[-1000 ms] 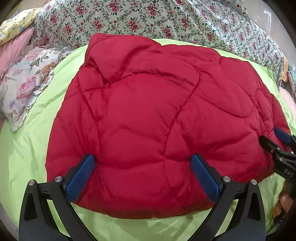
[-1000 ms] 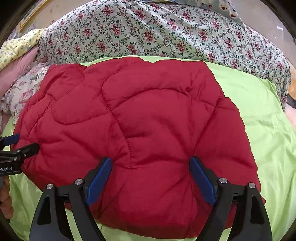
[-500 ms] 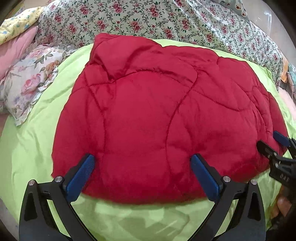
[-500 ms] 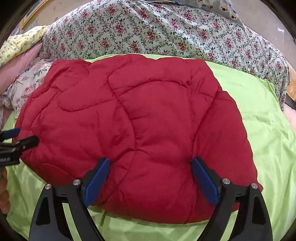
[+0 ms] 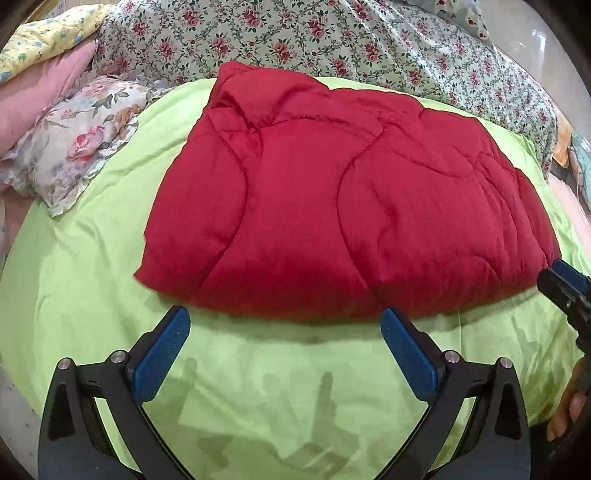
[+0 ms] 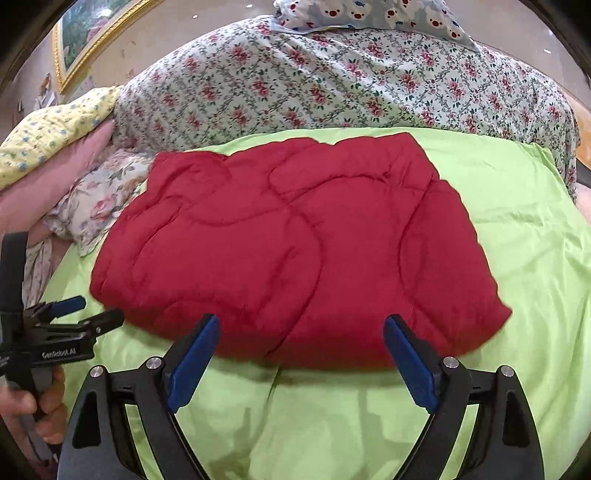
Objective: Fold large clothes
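A red quilted padded garment [image 5: 343, 206] lies folded flat in a thick rectangle on the lime green bedsheet [image 5: 258, 387]; it also shows in the right wrist view [image 6: 295, 258]. My left gripper [image 5: 284, 328] is open and empty, just short of the garment's near edge, not touching it. My right gripper [image 6: 299, 332] is open and empty, its blue fingertips [image 6: 397, 332] over the garment's near edge. Each gripper shows at the side of the other's view: the right one [image 5: 565, 284] by the garment's right corner, the left one [image 6: 86, 314] by its left corner.
A floral quilt [image 6: 332, 85] is heaped along the far side of the bed. A floral pillow [image 5: 77, 136], a pink pillow [image 5: 40, 88] and a yellow one [image 6: 48, 129] lie at the left. A bear-print pillow [image 6: 369, 14] tops the heap. A framed picture [image 6: 85, 37] hangs behind.
Both grippers have drawn back toward me and risen from the garment. More green sheet shows in front of it. The garment lies still, both grippers stay open.
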A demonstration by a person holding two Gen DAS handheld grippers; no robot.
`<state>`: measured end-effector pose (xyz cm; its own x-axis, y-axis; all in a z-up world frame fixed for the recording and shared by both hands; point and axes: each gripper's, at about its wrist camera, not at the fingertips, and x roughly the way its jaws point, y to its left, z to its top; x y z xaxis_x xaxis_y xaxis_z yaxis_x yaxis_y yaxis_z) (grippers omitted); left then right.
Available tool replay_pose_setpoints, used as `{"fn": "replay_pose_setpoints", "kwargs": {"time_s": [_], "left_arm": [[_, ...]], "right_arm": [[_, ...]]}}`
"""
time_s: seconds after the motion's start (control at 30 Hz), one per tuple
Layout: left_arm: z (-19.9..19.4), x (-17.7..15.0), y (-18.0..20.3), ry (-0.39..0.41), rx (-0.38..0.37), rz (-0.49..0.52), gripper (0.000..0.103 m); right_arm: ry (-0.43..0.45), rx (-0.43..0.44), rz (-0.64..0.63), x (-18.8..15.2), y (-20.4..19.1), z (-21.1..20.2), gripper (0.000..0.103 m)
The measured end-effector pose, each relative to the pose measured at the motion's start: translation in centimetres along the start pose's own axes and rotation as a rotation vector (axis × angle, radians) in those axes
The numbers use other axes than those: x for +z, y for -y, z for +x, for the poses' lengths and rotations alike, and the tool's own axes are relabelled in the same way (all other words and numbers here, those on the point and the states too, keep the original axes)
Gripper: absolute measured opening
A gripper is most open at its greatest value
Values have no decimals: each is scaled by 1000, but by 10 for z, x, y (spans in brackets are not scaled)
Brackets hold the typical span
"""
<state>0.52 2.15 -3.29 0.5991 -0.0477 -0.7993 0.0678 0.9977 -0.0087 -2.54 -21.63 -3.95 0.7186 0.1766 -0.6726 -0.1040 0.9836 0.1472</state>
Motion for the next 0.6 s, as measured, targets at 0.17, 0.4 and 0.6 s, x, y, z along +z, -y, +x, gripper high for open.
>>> {"fn": "replay_pose_setpoints", "kwargs": {"time_s": [0.17, 0.4, 0.6], "left_arm": [[-2, -20, -7, -38, -7, -17, 103], [-19, -23, -5, -73, 18, -1, 103], [-49, -9, 3, -46, 64, 33, 103]], "right_arm": [[-71, 6, -14, -23, -4, -1, 92], [-155, 8, -9, -37, -8, -9, 92], [-127, 4, -59, -20, -25, -37, 98]]}}
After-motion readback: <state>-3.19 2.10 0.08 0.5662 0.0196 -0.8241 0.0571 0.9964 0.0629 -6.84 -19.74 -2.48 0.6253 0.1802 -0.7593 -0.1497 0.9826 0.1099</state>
